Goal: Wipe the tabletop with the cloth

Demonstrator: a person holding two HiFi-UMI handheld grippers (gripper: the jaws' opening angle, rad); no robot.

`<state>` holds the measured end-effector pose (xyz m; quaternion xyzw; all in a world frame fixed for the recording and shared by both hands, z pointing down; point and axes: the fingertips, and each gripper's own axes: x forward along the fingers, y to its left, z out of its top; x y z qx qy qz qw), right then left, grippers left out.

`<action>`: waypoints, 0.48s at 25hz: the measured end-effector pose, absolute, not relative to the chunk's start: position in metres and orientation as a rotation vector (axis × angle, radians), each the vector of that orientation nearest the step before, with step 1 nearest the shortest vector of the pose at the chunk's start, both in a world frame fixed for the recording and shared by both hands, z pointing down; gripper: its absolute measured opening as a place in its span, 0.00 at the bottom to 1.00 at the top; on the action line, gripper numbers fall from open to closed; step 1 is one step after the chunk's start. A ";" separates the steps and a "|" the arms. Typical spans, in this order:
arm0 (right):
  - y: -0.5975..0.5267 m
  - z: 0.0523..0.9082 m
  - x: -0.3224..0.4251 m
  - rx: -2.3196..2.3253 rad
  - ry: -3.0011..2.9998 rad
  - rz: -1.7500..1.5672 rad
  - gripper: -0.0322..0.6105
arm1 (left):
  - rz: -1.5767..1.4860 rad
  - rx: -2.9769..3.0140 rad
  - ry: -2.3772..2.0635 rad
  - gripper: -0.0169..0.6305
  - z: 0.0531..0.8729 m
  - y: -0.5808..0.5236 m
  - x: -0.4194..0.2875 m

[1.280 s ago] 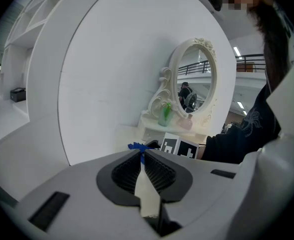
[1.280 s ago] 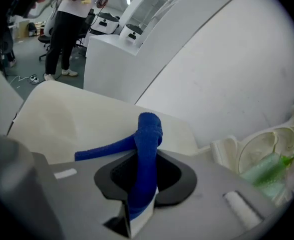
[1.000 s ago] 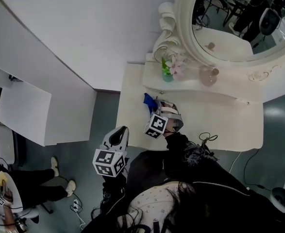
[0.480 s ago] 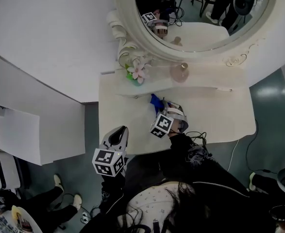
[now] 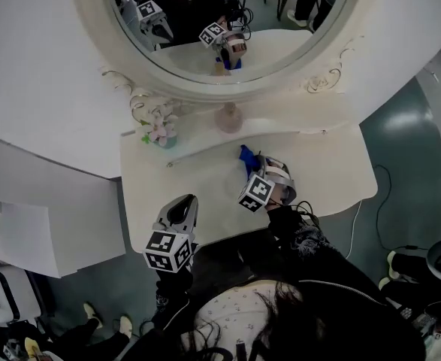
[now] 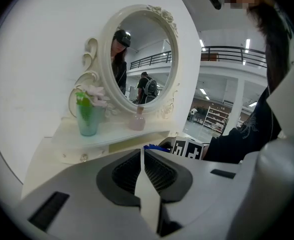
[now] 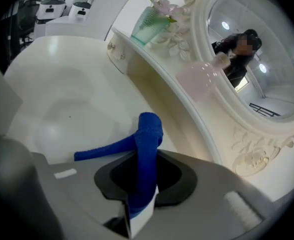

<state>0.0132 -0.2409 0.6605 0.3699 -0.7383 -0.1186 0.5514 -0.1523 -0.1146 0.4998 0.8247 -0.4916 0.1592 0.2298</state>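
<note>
A blue cloth (image 7: 145,149) is pinched between the jaws of my right gripper (image 7: 142,184), which is shut on it; one end trails left over the white tabletop (image 7: 61,99). In the head view the right gripper (image 5: 259,173) sits over the middle of the tabletop (image 5: 197,183) with the blue cloth (image 5: 247,156) sticking out toward the mirror. My left gripper (image 5: 181,210) hangs at the table's front edge, off to the left of the cloth, jaws shut with nothing between them (image 6: 142,171).
A raised shelf (image 5: 205,145) along the back carries a green vase of flowers (image 5: 162,132) and a pink bottle (image 5: 228,119) under a large oval mirror (image 5: 228,21). A cable (image 5: 355,220) hangs off the table's right front. A white cabinet (image 5: 25,235) stands at left.
The head view has swung so the table and mirror sit lower and further left in frame. The right gripper with the cloth stays at mid-table; the left gripper holds its place.
</note>
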 end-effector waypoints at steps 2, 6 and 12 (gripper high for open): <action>-0.246 0.661 0.043 0.898 -1.727 -0.266 0.16 | 0.442 2.288 -1.330 0.03 0.499 -0.122 -0.131; -0.256 0.663 0.104 0.960 -1.690 -0.218 0.16 | 0.457 2.319 -1.285 0.03 0.500 -0.139 -0.089; -0.265 0.663 0.195 1.031 -1.629 -0.174 0.16 | 0.474 2.374 -1.199 0.03 0.503 -0.164 -0.019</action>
